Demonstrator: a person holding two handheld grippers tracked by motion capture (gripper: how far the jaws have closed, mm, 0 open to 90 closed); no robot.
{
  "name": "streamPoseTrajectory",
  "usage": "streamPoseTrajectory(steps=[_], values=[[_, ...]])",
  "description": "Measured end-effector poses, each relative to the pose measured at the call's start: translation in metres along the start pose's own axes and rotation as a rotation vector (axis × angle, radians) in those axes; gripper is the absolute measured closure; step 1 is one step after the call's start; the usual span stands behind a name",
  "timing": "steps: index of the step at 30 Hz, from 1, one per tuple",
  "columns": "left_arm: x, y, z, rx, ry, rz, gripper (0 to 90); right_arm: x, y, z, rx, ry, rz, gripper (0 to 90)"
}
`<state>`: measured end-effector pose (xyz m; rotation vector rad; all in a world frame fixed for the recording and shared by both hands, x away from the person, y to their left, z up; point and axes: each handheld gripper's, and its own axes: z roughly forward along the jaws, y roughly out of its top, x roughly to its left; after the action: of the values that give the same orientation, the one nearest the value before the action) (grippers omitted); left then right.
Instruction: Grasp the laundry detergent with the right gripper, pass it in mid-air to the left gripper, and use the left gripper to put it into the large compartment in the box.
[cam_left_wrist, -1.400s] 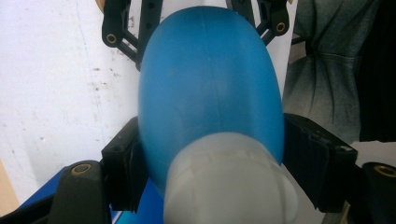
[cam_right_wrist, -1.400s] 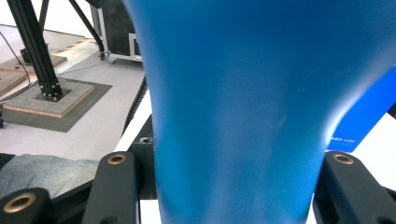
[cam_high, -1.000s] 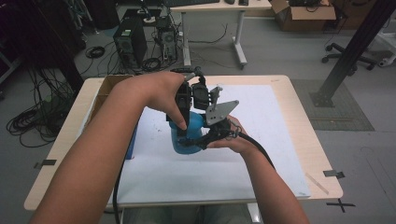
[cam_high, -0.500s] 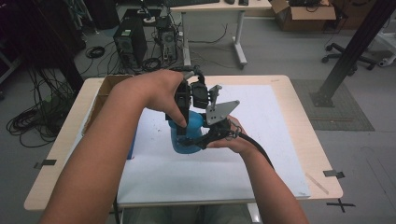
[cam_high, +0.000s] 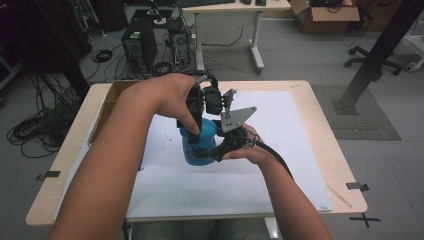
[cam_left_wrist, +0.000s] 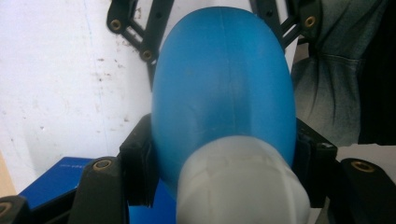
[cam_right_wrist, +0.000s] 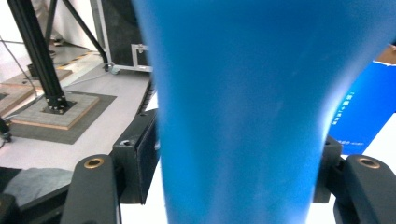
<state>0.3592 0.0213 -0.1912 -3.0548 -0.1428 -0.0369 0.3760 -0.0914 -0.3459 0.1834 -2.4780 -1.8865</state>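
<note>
The desk (cam_high: 320, 150) carries a white sheet, and over its middle both grippers meet on one blue bottle (cam_high: 199, 145) with a white cap (cam_left_wrist: 240, 186). What changes: the right gripper (cam_high: 220, 150) has just been opening its jaws, with the bottle's body between them; in the right gripper view the pads now stand right at the blue wall, and I cannot tell whether they press on it. The left gripper (cam_high: 196, 120) has its jaws clamped on the bottle near the cap end, as tight as they go. My reading is a handover, the left hand taking the bottle's weight. An open cardboard box (cam_high: 112, 102) sits at the far left corner; its contents cannot be made out. A blue carton (cam_left_wrist: 60, 179) lies flat beside the bottle
</note>
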Motion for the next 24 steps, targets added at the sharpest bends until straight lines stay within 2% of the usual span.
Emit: streamPoseTrajectory(steps=[8,17,24], values=[[0.003,-0.002,0.001,0.004,-0.009,-0.012,38.1,0.0,-0.006,-0.005,0.0,-0.036,0.019,29.3],[0.003,-0.001,0.0,-0.003,-0.011,-0.016,38.1,0.0,-0.01,-0.002,0.024,-0.042,0.032,24.2],[0.004,-0.003,-0.001,-0.006,-0.011,-0.029,38.1,0.002,-0.014,0.0,0.077,-0.062,0.06,9.4]])
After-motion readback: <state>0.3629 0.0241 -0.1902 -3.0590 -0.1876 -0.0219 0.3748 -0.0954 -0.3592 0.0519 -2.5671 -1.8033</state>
